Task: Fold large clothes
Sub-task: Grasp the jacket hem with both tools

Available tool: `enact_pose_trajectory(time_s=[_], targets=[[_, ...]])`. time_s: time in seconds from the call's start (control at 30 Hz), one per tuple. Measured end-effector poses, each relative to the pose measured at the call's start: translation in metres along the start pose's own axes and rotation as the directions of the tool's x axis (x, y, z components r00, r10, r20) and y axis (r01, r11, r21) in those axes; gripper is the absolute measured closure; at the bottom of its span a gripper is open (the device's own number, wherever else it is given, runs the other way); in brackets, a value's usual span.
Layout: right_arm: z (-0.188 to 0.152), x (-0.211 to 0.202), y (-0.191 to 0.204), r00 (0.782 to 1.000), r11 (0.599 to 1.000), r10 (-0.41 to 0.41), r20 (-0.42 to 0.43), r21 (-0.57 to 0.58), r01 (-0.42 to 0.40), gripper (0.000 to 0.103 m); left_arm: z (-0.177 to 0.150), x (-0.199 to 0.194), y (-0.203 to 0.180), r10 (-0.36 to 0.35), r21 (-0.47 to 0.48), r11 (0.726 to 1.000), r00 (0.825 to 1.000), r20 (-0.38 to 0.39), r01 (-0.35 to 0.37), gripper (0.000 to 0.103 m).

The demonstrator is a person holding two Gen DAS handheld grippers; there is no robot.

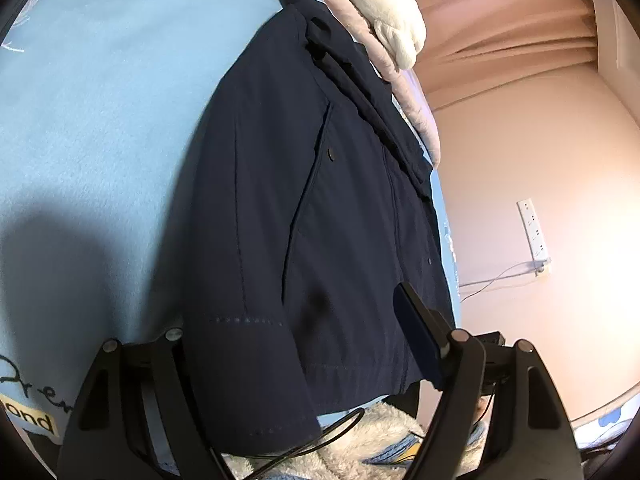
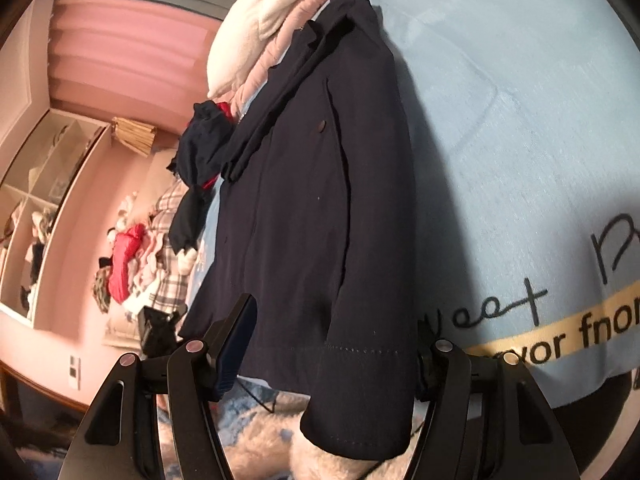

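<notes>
**Both grippers at the near hem of a navy jacket on the bed**

The navy jacket [image 1: 304, 200] lies flat on a light blue bedsheet [image 1: 112, 120], collar at the far end beside a white pillow [image 1: 384, 4], hem and one sleeve cuff nearest the cameras. The left gripper [image 1: 304, 356] has its fingers spread wide, the hem passing between them; its right finger pad [image 1: 416, 340] rests over the cloth. The right gripper [image 2: 332, 348] is spread likewise, straddling the sleeve cuff, its left pad [image 2: 236, 340] raised above the fabric.

Neither yet pinches anything. The likely risk is closing on a single layer, or on the sheet beneath, so the fold drags the bedding or leaves the sleeve behind. A black cable [image 1: 320, 436] trailing by the hem could also snag.
</notes>
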State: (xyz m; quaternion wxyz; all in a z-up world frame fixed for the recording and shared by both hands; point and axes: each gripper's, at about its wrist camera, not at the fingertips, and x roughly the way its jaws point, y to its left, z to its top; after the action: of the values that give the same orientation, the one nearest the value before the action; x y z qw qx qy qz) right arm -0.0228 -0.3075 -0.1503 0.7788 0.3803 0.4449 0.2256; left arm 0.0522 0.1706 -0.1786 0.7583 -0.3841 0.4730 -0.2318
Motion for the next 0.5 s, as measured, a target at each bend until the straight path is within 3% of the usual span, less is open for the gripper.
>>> enact_pose_trajectory(time_s=[0.2, 0.33, 0.4, 0.5], targets=[[0.001, 0.013, 0.003, 0.997, 0.999, 0.044, 0.059, 0.003, -0.044, 0.038, 0.008, 0.006, 0.002, -0.021, -0.020, 1.000, 0.999, 0.025, 0.021, 0.025], [0.002, 0.018, 0.013, 0.997, 0.999, 0.024, 0.076, -0.035, -0.021, 0.038, 0.010, 0.008, 0.000, -0.013, -0.025, 1.000, 1.000, 0.025, 0.013, 0.027], [0.002, 0.018, 0.015, 0.997, 0.999, 0.002, 0.081, -0.049, 0.002, 0.046, 0.009, 0.007, -0.001, -0.006, -0.028, 1.000, 0.999, 0.033, 0.007, 0.032], [0.002, 0.017, 0.012, 0.996, 0.999, -0.011, 0.090, -0.029, 0.013, 0.060, 0.008, 0.005, 0.006, 0.009, -0.061, 0.998, 0.999, 0.052, -0.006, 0.049]])
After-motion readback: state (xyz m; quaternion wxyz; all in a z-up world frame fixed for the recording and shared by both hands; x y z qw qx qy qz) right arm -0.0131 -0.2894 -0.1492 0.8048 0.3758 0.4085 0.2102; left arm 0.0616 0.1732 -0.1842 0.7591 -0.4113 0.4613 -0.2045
